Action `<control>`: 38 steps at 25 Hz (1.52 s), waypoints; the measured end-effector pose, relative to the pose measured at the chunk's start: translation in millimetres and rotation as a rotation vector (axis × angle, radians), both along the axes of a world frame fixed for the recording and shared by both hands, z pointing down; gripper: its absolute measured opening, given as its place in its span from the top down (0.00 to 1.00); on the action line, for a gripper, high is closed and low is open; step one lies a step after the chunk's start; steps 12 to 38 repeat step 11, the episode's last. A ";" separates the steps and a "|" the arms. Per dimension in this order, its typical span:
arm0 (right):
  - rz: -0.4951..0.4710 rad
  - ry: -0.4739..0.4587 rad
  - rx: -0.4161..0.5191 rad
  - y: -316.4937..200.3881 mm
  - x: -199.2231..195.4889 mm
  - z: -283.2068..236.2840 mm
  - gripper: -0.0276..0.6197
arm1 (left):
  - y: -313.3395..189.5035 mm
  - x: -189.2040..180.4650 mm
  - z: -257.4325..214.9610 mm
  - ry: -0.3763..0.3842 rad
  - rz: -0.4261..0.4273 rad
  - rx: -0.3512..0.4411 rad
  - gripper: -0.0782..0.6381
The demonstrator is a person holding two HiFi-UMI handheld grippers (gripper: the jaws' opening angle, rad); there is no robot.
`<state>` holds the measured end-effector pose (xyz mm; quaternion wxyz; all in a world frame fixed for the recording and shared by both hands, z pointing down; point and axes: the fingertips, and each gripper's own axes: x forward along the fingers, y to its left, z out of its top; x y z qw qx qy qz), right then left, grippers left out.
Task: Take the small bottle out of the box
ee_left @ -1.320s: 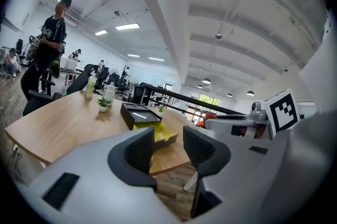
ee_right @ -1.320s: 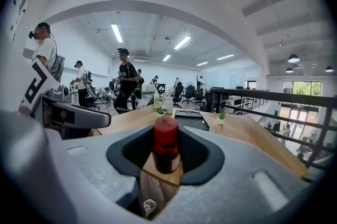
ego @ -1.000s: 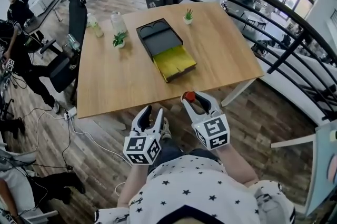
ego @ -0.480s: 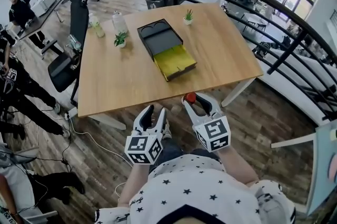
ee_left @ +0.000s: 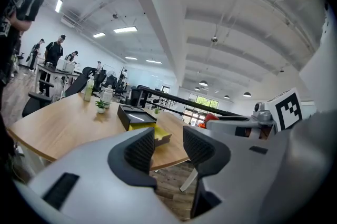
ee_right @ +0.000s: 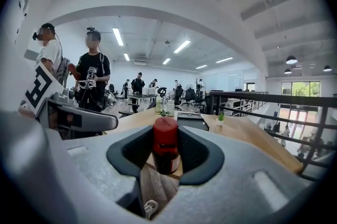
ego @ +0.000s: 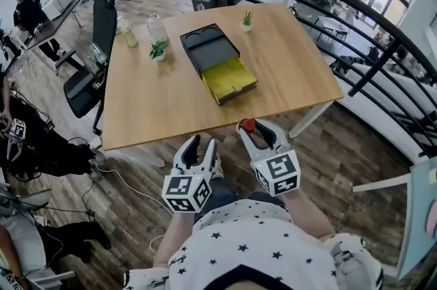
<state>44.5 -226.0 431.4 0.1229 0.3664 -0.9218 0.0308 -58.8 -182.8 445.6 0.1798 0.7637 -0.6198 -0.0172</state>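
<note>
A small dark bottle with a red cap (ee_right: 166, 144) stands upright between the pads of my right gripper (ee_right: 166, 153), which is shut on it. From the head view the red cap (ego: 246, 125) shows at that gripper's (ego: 253, 131) tips, just in front of the table's near edge. My left gripper (ego: 200, 145) hangs beside it over the floor, open, and nothing lies between its fingers (ee_left: 141, 149). The black box (ego: 217, 62) with its yellow drawer pulled out lies in the middle of the wooden table (ego: 157, 111), well beyond both grippers.
Two small potted plants (ego: 158, 50) (ego: 245, 21) and two clear bottles (ego: 156, 28) (ego: 124, 33) stand at the table's far side. A black office chair (ego: 95, 43) is at the table's left, a black railing (ego: 341, 22) at its right. People stand at the far left.
Both grippers have kept their places, and the bottle stays in the right one. The people at the picture's left edge have shifted about.
</note>
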 end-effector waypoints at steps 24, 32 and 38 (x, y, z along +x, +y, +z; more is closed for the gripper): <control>0.000 0.001 0.002 -13.3 -3.9 4.5 0.74 | -11.4 -3.6 4.6 0.004 -0.005 -0.004 0.66; 0.000 0.001 0.002 -13.3 -3.9 4.5 0.74 | -11.4 -3.6 4.6 0.004 -0.005 -0.004 0.66; 0.000 0.001 0.002 -13.3 -3.9 4.5 0.74 | -11.4 -3.6 4.6 0.004 -0.005 -0.004 0.66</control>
